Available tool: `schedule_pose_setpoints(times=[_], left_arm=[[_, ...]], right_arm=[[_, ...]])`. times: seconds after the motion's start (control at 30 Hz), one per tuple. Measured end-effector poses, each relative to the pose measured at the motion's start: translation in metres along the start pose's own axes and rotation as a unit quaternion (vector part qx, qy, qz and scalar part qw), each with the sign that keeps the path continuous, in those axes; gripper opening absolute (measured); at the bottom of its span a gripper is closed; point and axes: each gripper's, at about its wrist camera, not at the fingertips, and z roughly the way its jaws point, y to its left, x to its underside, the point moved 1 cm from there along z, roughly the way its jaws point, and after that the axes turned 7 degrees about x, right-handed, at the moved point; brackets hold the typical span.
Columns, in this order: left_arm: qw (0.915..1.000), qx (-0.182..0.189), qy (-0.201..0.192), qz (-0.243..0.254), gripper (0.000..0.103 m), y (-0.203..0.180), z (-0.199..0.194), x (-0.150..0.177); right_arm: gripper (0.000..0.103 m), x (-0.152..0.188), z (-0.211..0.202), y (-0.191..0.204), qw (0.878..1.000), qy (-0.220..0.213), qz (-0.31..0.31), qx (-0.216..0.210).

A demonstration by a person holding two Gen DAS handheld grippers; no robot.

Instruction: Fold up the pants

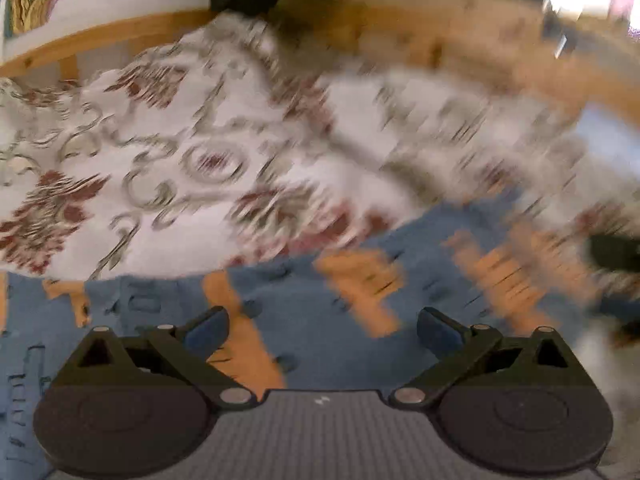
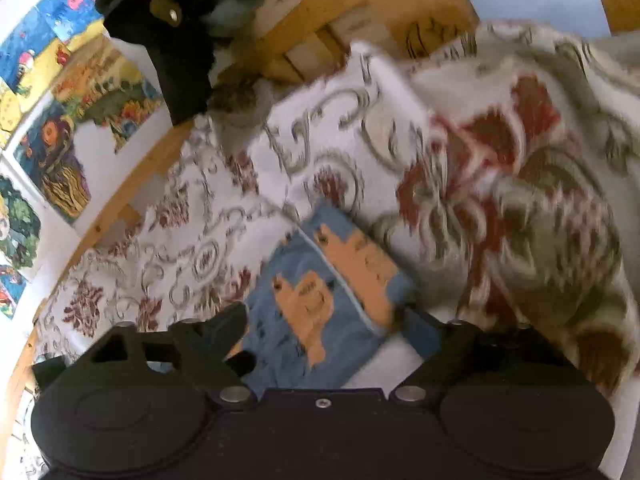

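A wooden-framed bed (image 2: 132,196) carries a white floral-patterned bedspread (image 1: 160,160); blue pants with orange animal prints (image 2: 320,300) lie flat directly on it.

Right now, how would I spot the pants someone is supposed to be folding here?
Find the bed covered by a white bedspread with dark red flowers and grey scrolls. Lying on it, just ahead of the right gripper, are the pants: the only blue fabric there, printed with orange animal shapes.
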Motion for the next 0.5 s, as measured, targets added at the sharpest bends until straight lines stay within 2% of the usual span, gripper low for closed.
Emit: schedule_pose_setpoints(times=[0.13, 0.23, 0.33, 0.43, 0.5], left_arm=[[0.9996, 0.003, -0.029, 0.004, 0.103, 0.005, 0.0, 0.011], [0.9993, -0.002, -0.036, 0.001, 0.103, 0.005, 0.001, 0.012], [0.9992, -0.006, -0.039, 0.003, 0.103, 0.004, 0.0, 0.012], [0.9993, -0.002, -0.038, 0.0, 0.103, 0.005, -0.001, 0.012], [0.9993, 0.001, -0.037, -0.002, 0.103, 0.006, -0.001, 0.011]], right_arm=[[0.081, 0.002, 0.003, -0.004, 0.999, 0.009, 0.035, 0.024], [0.082, -0.009, 0.014, -0.011, 0.996, 0.002, 0.086, 0.017], [0.079, -0.012, 0.023, -0.011, 0.995, -0.006, 0.1, 0.014], [0.051, -0.003, 0.021, -0.015, 0.994, -0.02, 0.104, 0.029], [0.017, 0.002, 0.018, -0.028, 0.99, -0.024, 0.134, 0.044]])
